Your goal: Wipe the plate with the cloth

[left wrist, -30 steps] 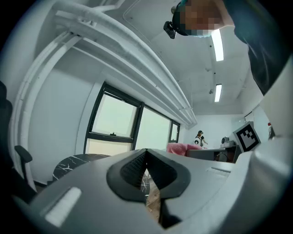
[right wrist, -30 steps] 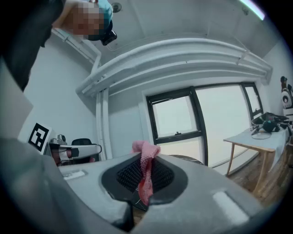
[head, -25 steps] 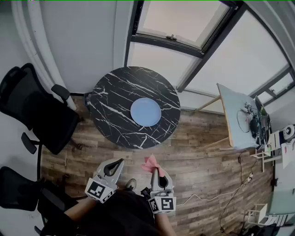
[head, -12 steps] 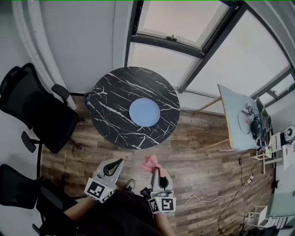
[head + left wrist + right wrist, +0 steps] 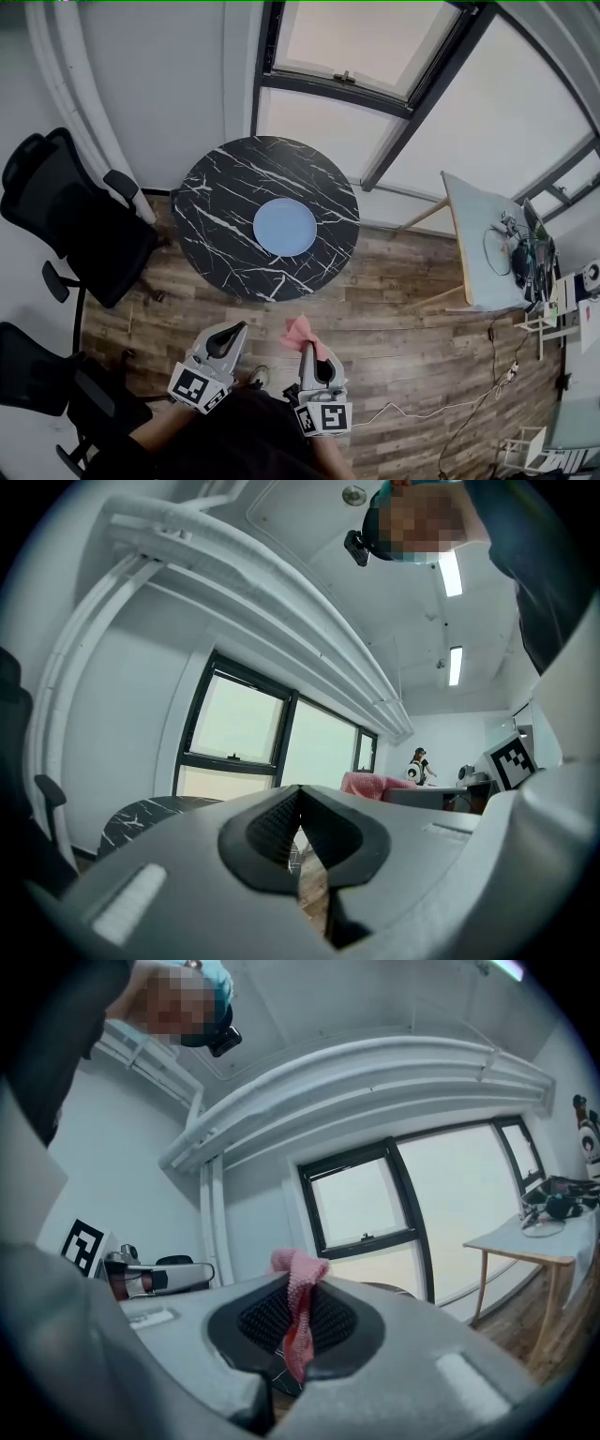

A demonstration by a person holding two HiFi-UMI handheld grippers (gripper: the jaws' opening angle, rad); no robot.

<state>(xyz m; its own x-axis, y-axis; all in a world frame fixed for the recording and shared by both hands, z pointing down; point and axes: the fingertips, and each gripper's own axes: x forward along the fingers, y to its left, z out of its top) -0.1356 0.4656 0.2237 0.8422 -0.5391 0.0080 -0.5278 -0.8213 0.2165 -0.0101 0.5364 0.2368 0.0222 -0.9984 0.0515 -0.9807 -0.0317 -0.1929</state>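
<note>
Right gripper [image 5: 307,346] pinches the pink cloth [image 5: 299,329]; left gripper [image 5: 241,328] closed, empty. Hold that pinch firm approaching the blue plate [image 5: 284,226].

Head view: set high, faces steeply down on the round table [image 5: 225,187] and floor [image 5: 403,309] from well off; left gripper [image 5: 240,329] and right gripper [image 5: 307,345] sit at its bottom edge. Gripper views: each low, level, close behind its own jaws. All three share the window [image 5: 366,47].

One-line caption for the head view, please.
Person faces a round marble table bearing a blue plate, right gripper shut on a pink cloth, left gripper shut and empty.
</note>
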